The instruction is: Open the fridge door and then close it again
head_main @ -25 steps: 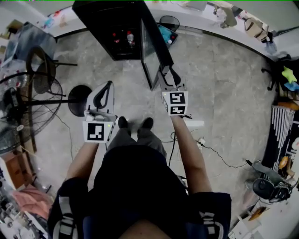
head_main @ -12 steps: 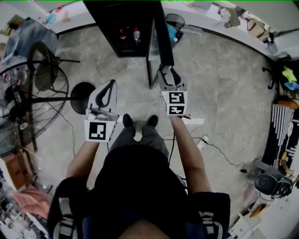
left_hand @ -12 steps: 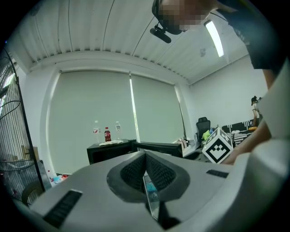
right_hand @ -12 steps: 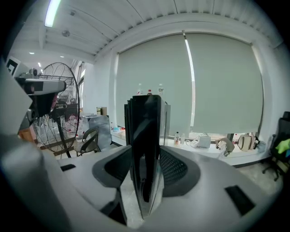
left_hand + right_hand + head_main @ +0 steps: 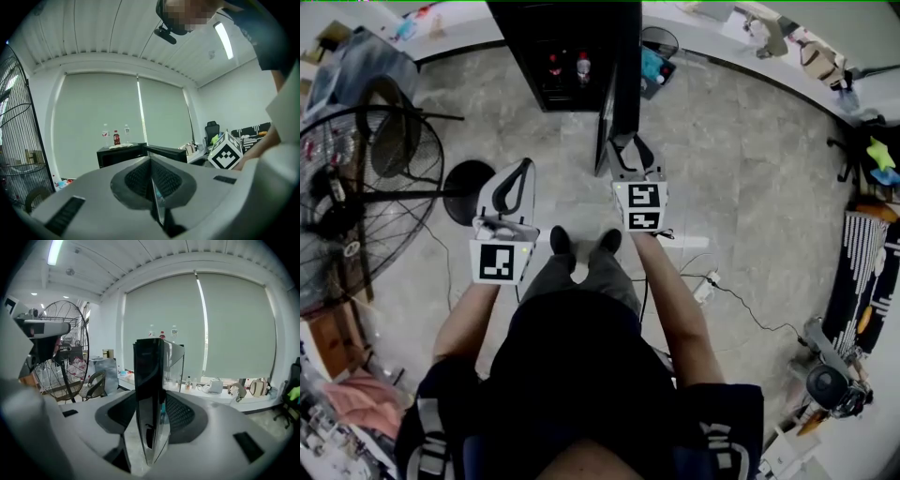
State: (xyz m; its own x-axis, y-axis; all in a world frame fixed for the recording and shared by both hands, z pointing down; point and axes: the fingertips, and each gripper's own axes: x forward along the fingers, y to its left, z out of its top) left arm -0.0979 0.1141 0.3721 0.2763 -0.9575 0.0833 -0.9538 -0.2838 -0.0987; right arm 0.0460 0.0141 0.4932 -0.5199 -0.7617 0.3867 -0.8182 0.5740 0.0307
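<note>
A small black fridge (image 5: 567, 42) stands on the floor ahead, and its door (image 5: 617, 98) is swung out towards me. My right gripper (image 5: 622, 148) is shut on the free edge of the fridge door (image 5: 149, 394), and the dark glossy panel fills the gap between the fingers. My left gripper (image 5: 518, 176) hangs to the left of the door, shut and empty, well apart from the fridge. In the left gripper view the left gripper (image 5: 152, 192) points level at the fridge (image 5: 119, 154), which has bottles (image 5: 116, 137) on its top.
A large standing fan (image 5: 356, 187) with a round base (image 5: 464, 192) is at my left. The person's feet (image 5: 581, 242) are just behind the door. Cables and a power strip (image 5: 705, 286) lie on the floor at the right. A long desk (image 5: 741, 47) runs along the back.
My right gripper has carried the door's free edge to the left, so the door now points almost straight at me. The left gripper has shifted along with the body, and the fridge has moved right in the frame.
</note>
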